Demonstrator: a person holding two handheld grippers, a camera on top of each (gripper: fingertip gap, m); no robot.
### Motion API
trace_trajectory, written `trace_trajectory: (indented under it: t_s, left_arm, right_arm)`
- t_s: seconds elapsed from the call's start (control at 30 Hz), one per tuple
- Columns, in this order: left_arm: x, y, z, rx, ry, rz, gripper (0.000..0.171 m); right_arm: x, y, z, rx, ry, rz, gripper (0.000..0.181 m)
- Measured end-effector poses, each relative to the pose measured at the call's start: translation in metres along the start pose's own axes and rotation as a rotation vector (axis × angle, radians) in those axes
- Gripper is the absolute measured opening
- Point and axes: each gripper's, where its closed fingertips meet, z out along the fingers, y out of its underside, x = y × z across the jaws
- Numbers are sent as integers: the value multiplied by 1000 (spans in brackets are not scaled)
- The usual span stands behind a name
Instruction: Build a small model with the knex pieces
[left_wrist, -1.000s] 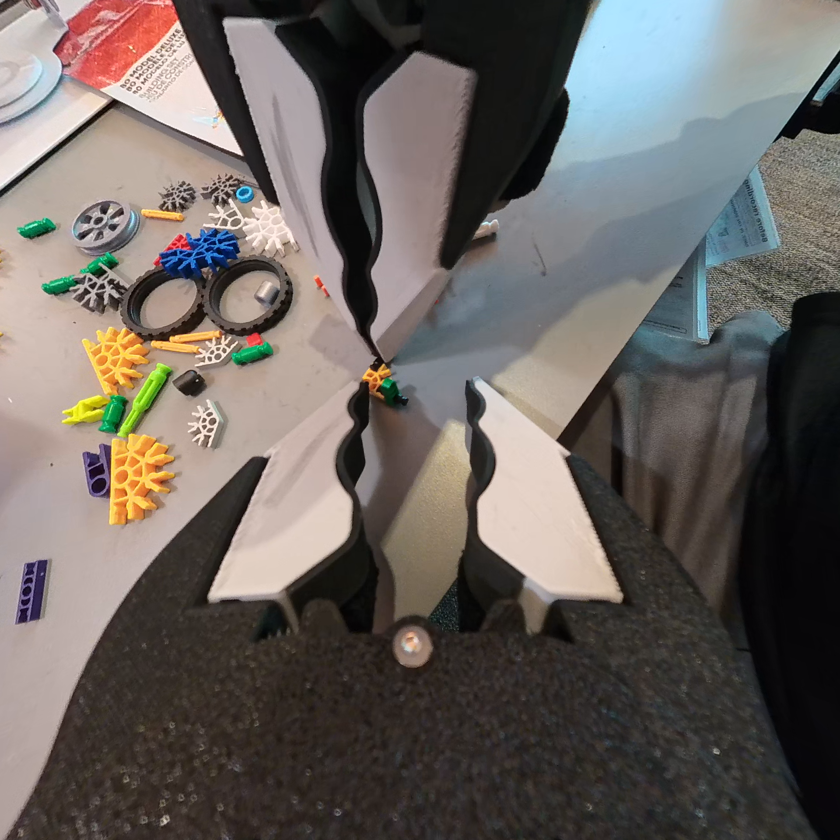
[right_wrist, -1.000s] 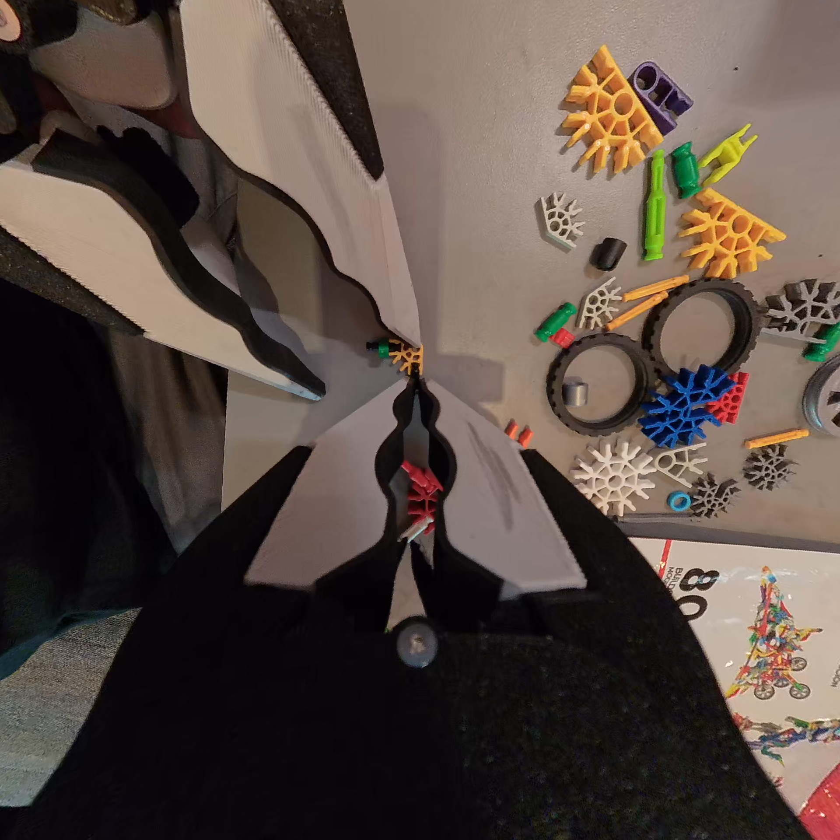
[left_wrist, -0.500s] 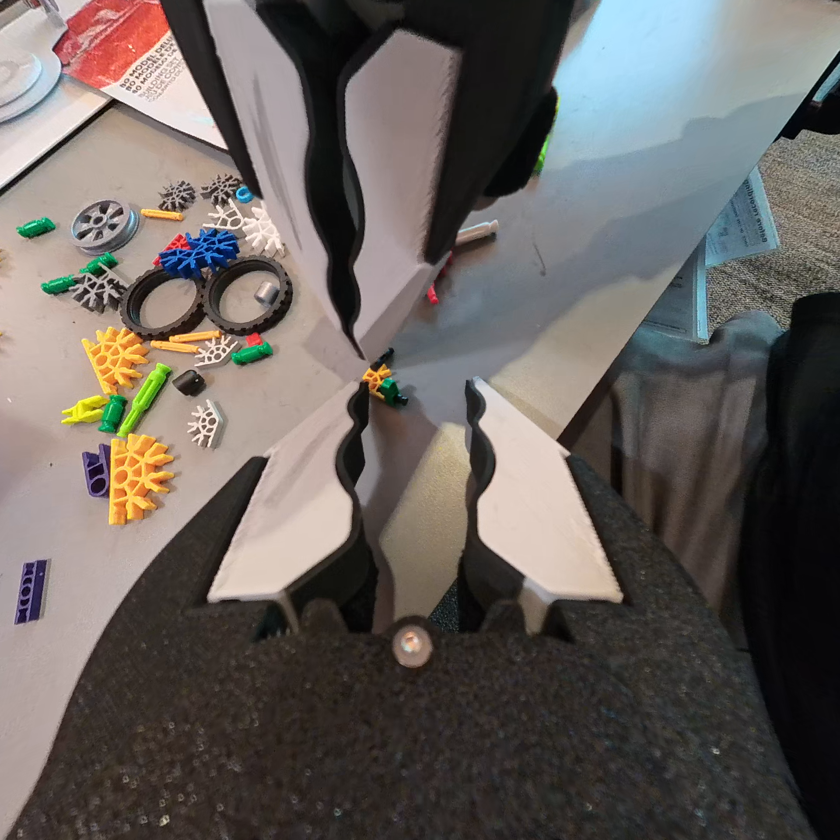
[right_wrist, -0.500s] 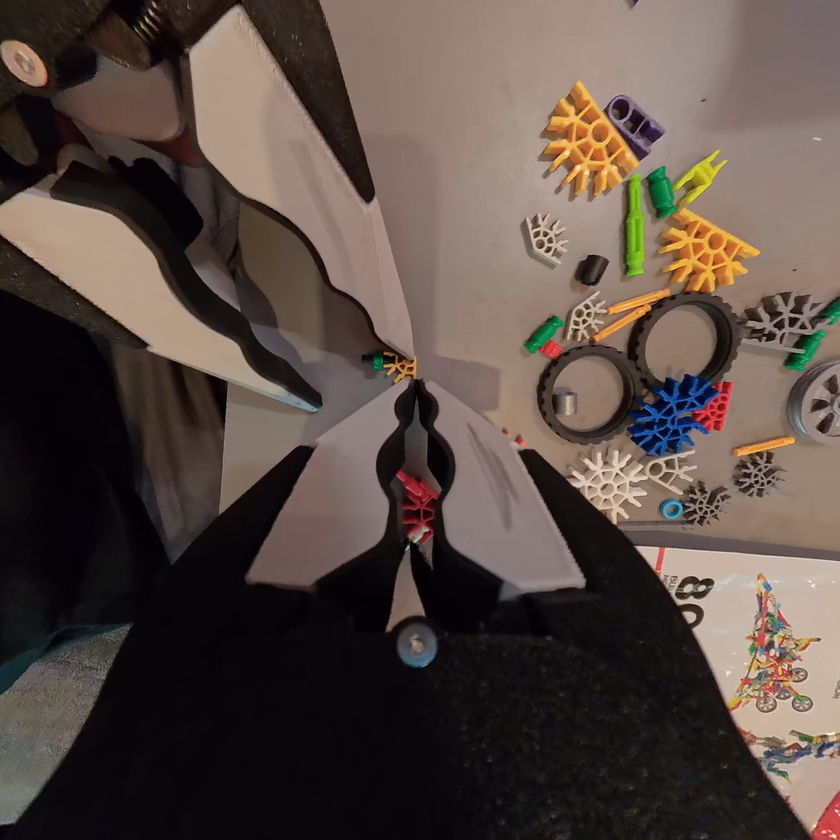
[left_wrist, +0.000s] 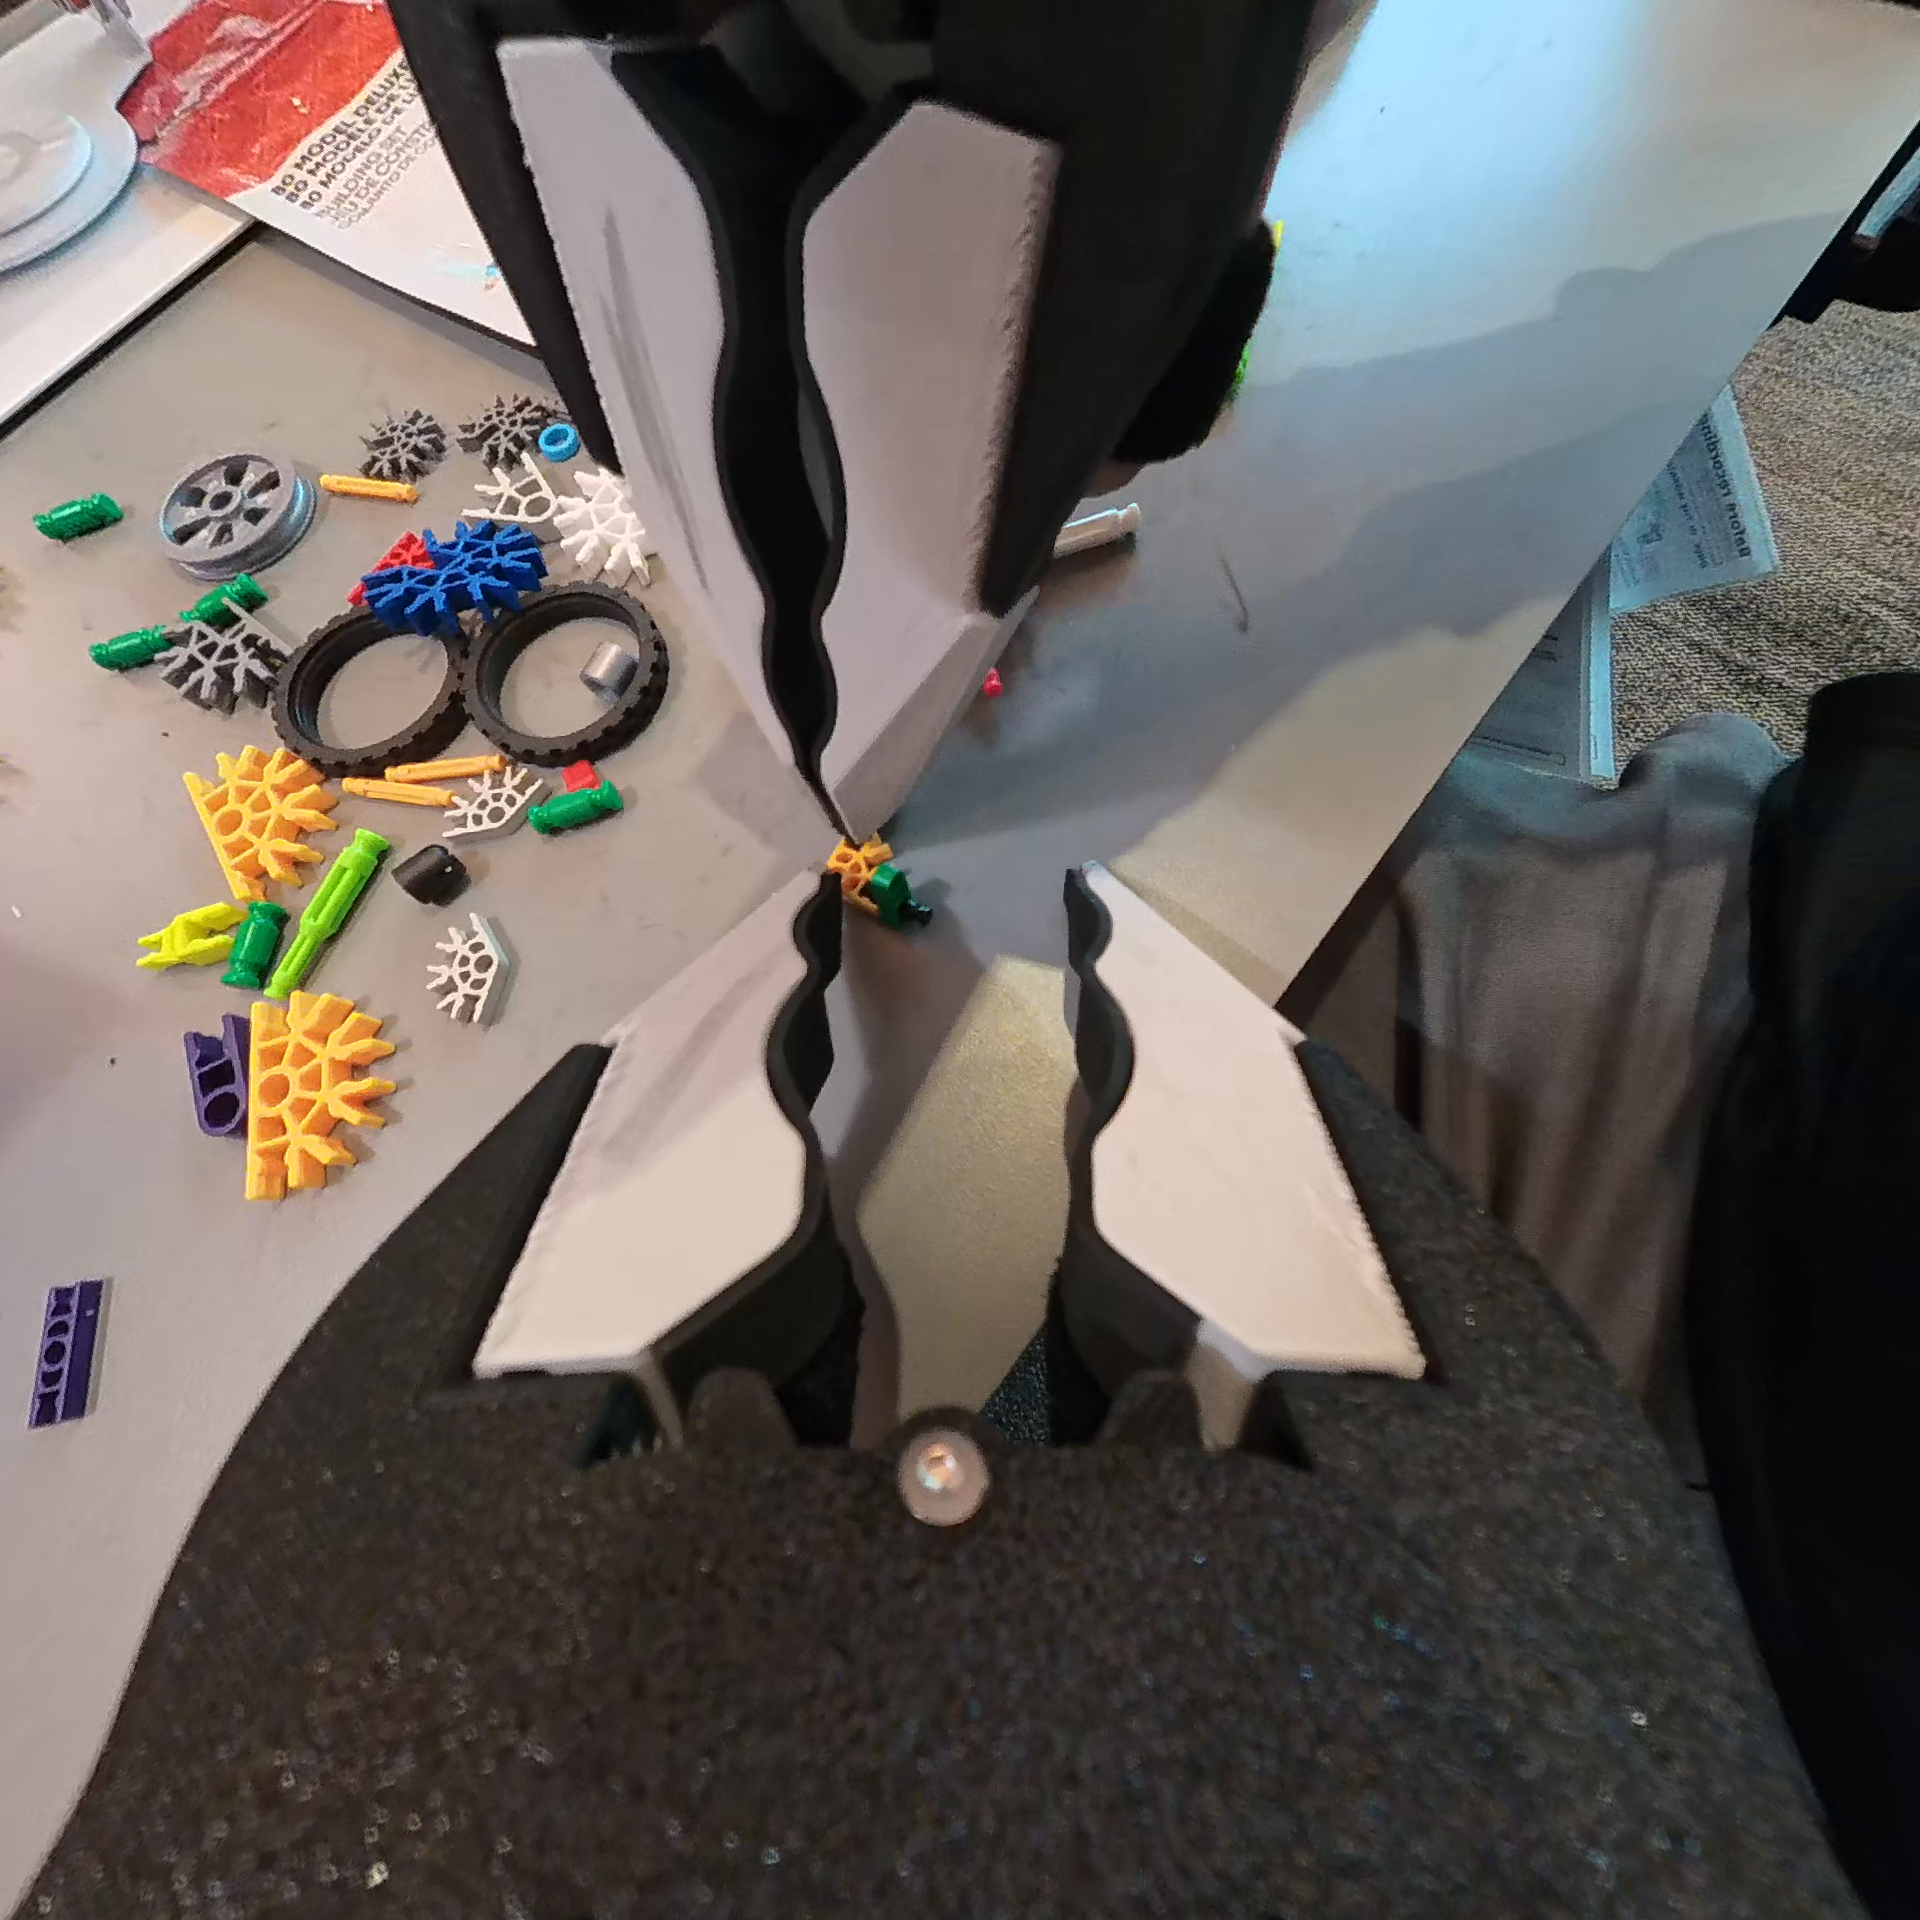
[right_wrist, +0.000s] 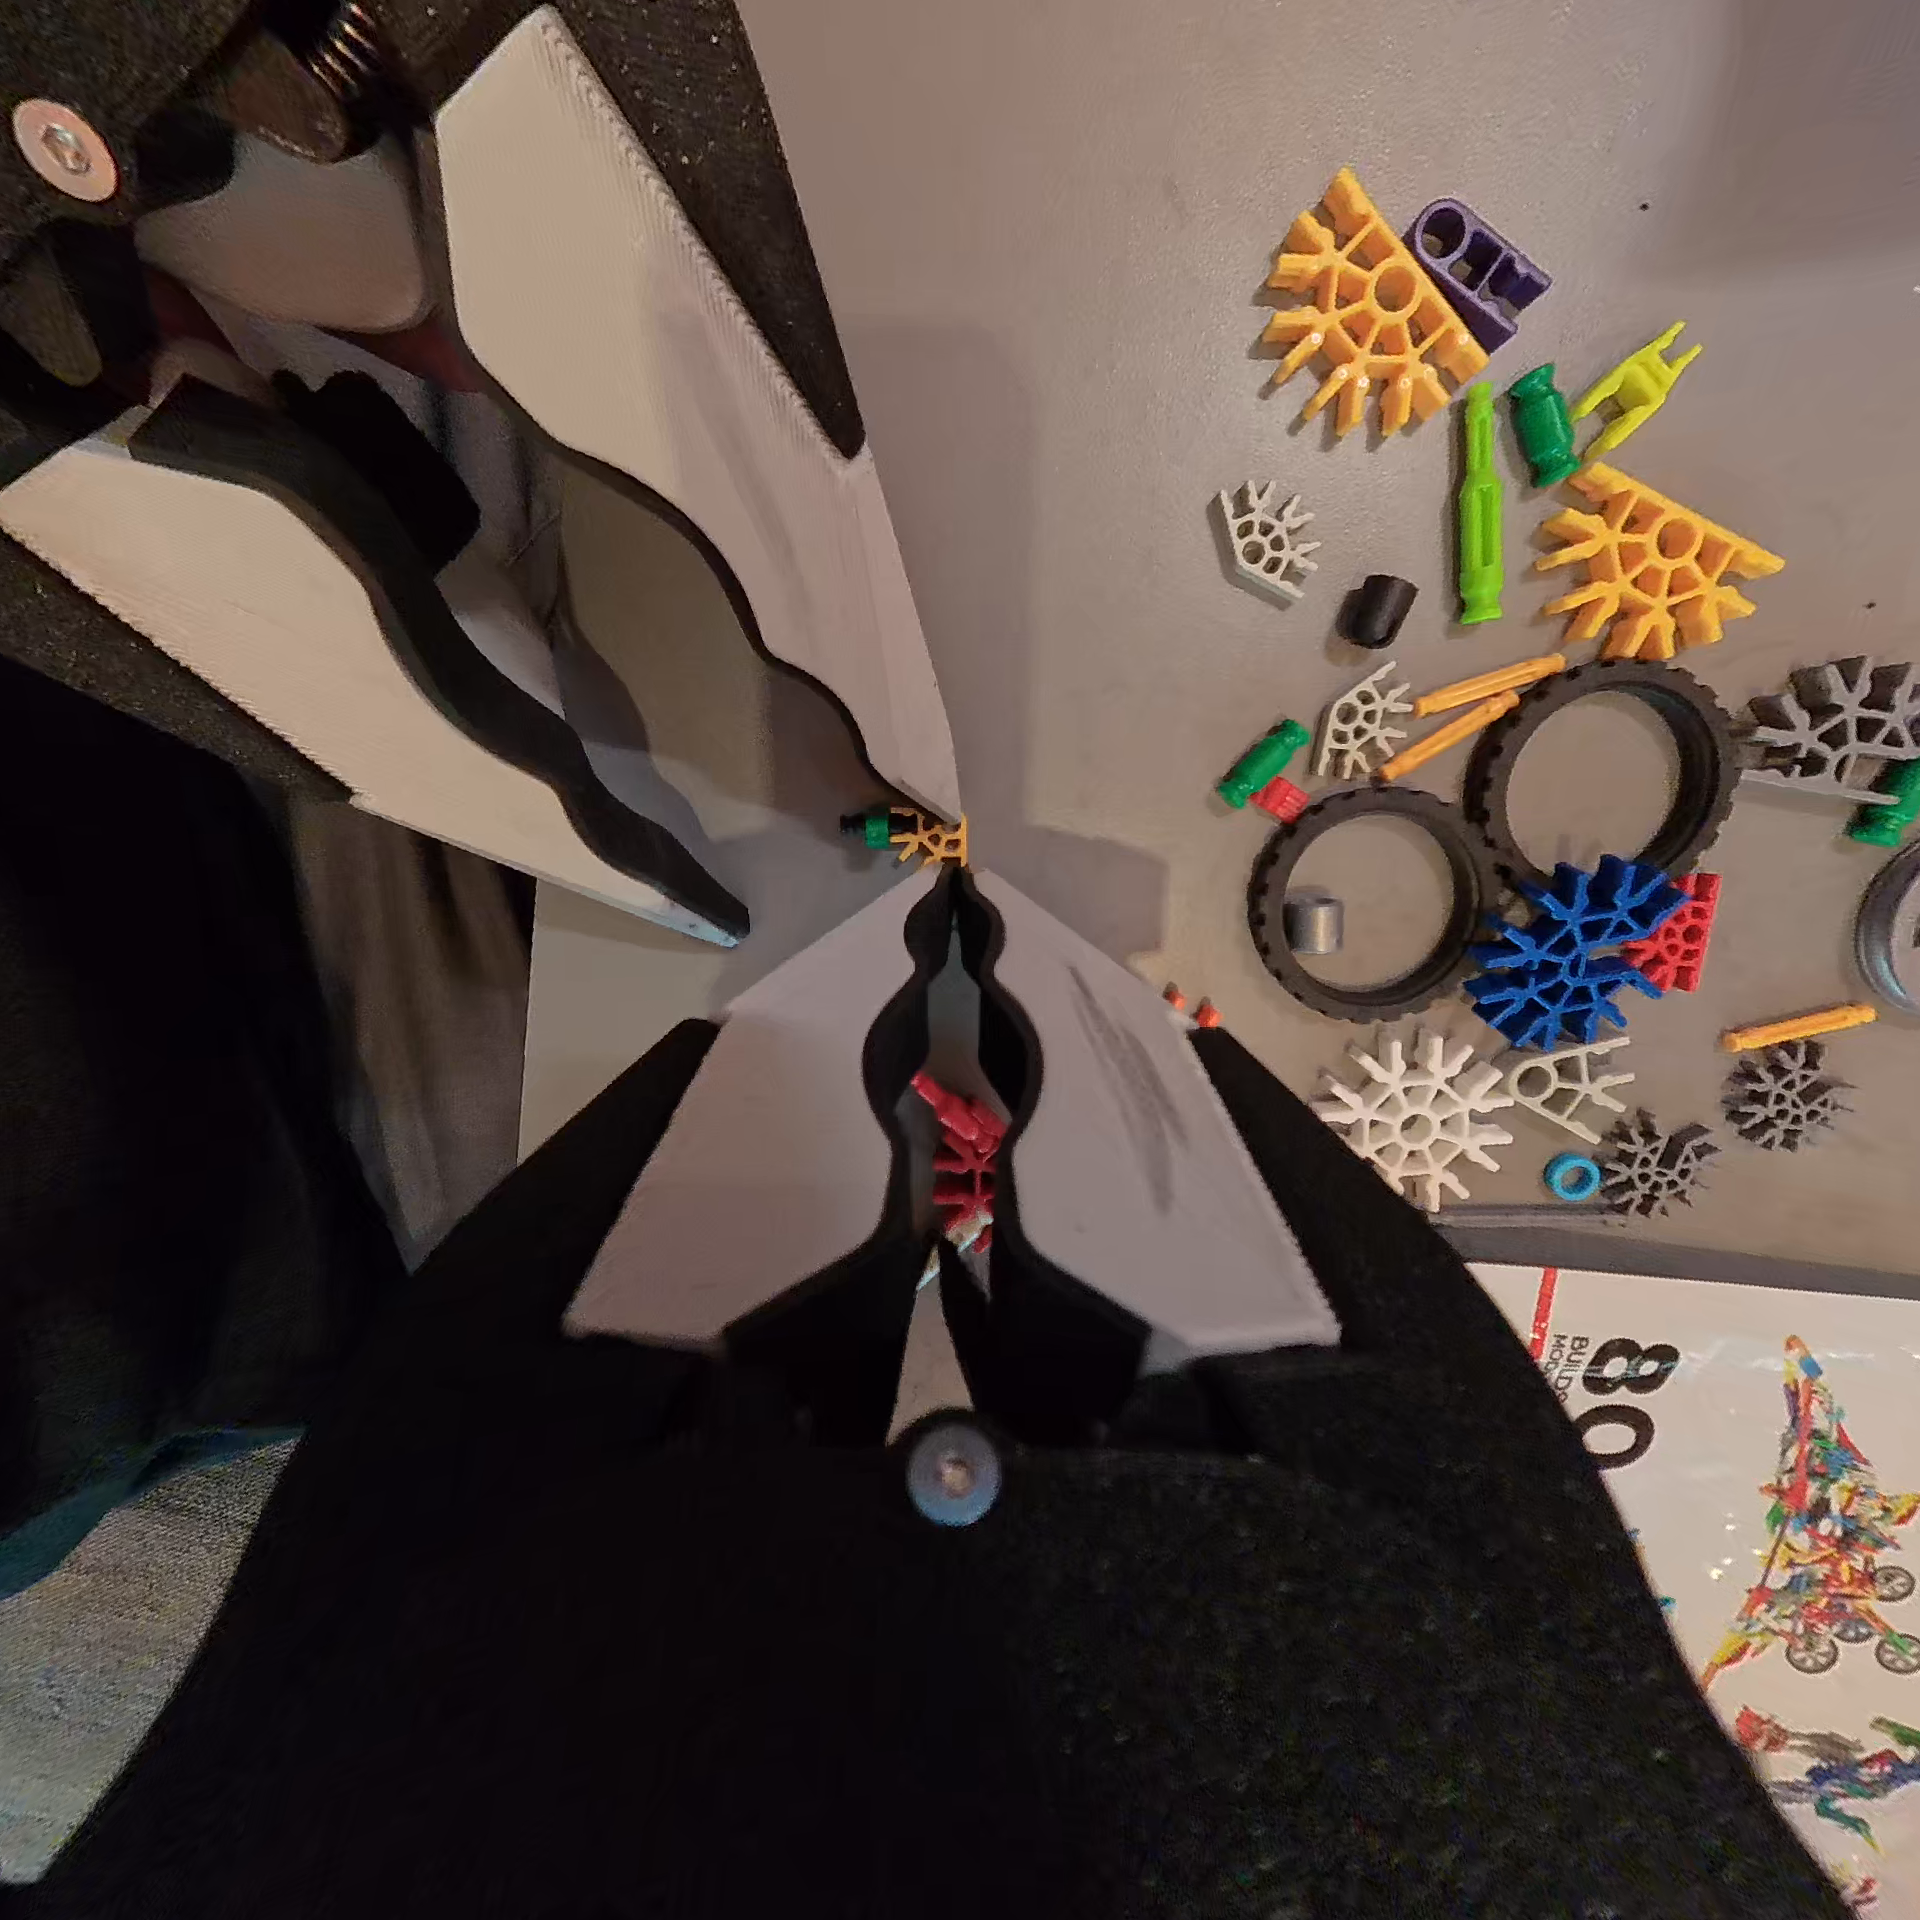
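A small orange connector (left_wrist: 857, 860) with a green rod piece (left_wrist: 889, 885) sits at the grey table's near edge. My right gripper (right_wrist: 956, 878) is shut on this orange connector (right_wrist: 935, 836); in the left wrist view it comes down from above (left_wrist: 836, 821). My left gripper (left_wrist: 951, 883) is open and empty, and one of its fingertips (left_wrist: 823, 894) is right beside the connector. A red connector (right_wrist: 966, 1153) shows through the gap farther back between the right fingers. I cannot tell whether it is held or lies on the table.
Loose building pieces lie left of the grippers: two black tyres (left_wrist: 566, 675), a blue connector (left_wrist: 457, 577), orange connectors (left_wrist: 307, 1091), a grey wheel (left_wrist: 234, 509), and green rods. A printed booklet (right_wrist: 1766, 1507) lies beyond them. The table edge (left_wrist: 1455, 727) and a person's clothed leg (left_wrist: 1558, 987) are on the right. Less than 4 cm separates the two grippers' tips. Both grippers' tips are roughly 20 cm from the grey wheel (left_wrist: 234, 509).
The right gripper swayed slightly left and back while staying shut on the orange connector. The left gripper stayed open in the same place.
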Motion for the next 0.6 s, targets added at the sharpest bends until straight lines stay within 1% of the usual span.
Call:
trace_trajectory:
  t_s: [0.2, 0.47, 0.6]
  left_arm:
    - [0, 0, 0, 0, -1, -3, 42]
    - [1, -1, 1, 0, -2, -1, 42]
    - [2, -1, 2, 1, 1, -3, 43]
  right_arm:
    - [-1, 0, 0, -8, -27, 13, 0]
    - [-1, 1, 1, -93, -30, -15, 0]
    - [-1, 1, 1, -105, -60, -8, 0]
